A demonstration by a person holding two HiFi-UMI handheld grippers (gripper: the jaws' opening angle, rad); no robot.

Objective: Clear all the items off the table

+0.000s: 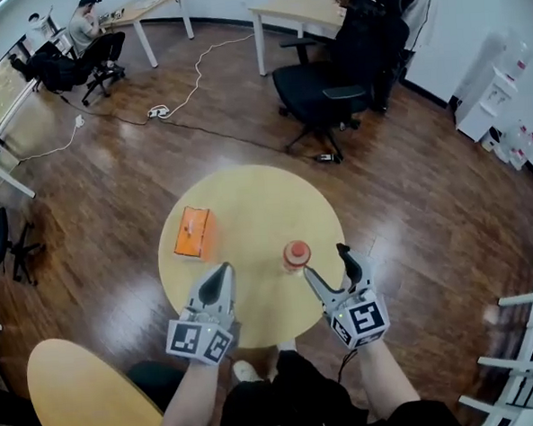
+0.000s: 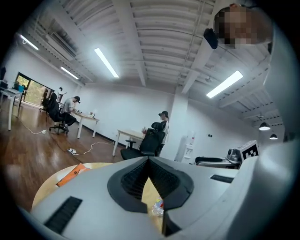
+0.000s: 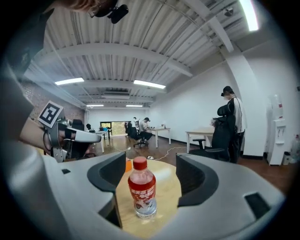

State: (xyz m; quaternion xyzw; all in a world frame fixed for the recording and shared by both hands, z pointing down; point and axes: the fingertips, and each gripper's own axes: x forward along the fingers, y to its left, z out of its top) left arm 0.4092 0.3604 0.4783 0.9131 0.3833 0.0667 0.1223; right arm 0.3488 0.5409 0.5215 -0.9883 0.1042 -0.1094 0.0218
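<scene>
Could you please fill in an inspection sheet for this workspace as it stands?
Surface: round wooden table, holding two items only.
Job's things: bottle upright near the front edge; orange box lying flat at the left.
Clutter: nothing seen.
Grippers: left gripper shut, empty; right gripper open, bottle just ahead of its jaws, untouched.
Cables: white cable and power strip on the floor beyond the table.
Surroundings: black chair, desk, seated person at the far left.
</scene>
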